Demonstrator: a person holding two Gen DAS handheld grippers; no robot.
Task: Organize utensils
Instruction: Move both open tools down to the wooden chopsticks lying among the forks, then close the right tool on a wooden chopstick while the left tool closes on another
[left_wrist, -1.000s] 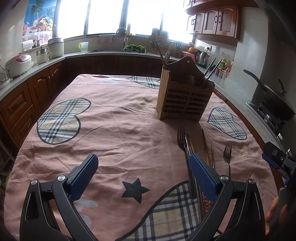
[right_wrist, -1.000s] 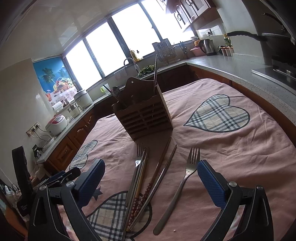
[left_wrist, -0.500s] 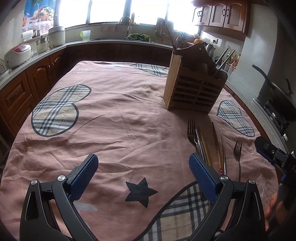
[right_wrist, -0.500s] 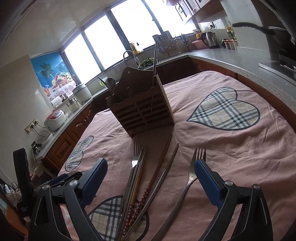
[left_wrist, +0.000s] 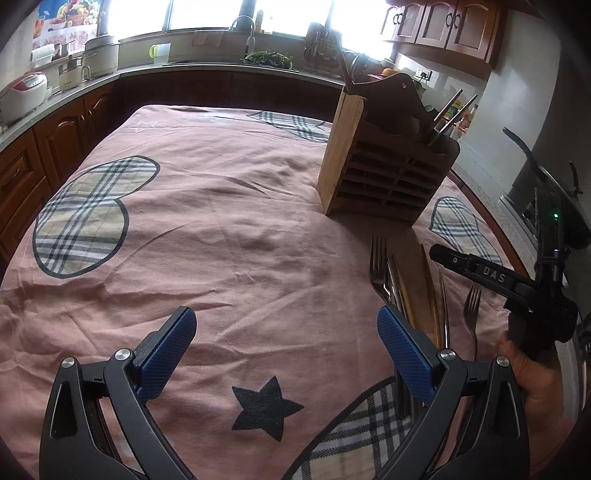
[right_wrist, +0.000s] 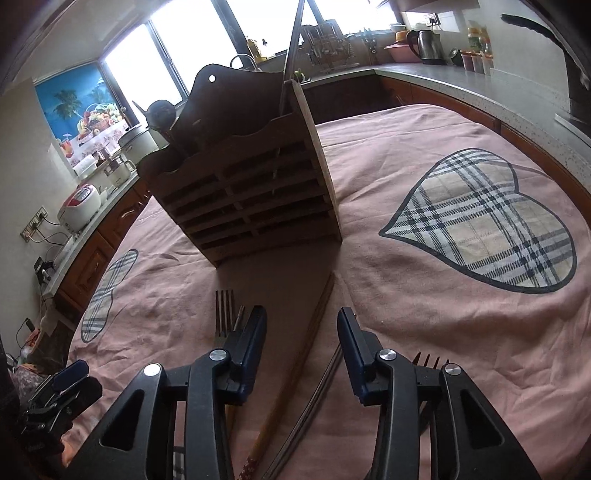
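Evidently the right gripper had come down and forward in the last second: a moment earlier it hung higher with its fingers spread wide over the whole row of cutlery, and now the fingers had narrowed to a partly open gap straddling the wooden chopsticks. Nothing was gripped yet; the pads stood on either side of the sticks without visibly touching them. That narrowing read as a choice of target, so the chopsticks were likely the next item to go into the wooden utensil holder, which stood upright just beyond the tips of the cutlery and already held a few pieces.

The left gripper had drifted a little closer to the holder but did no work: its fingers were wide open and empty above the pink tablecloth covering the worktop. From its view the remaining utensils lay side by side near the holder: a fork on the left, the chopsticks, a thin metal piece, and a second fork on the right.

Most of the task seemed still ahead. Closing on thin sticks lying flat on soft cloth could pinch fabric or catch only one of the pair.
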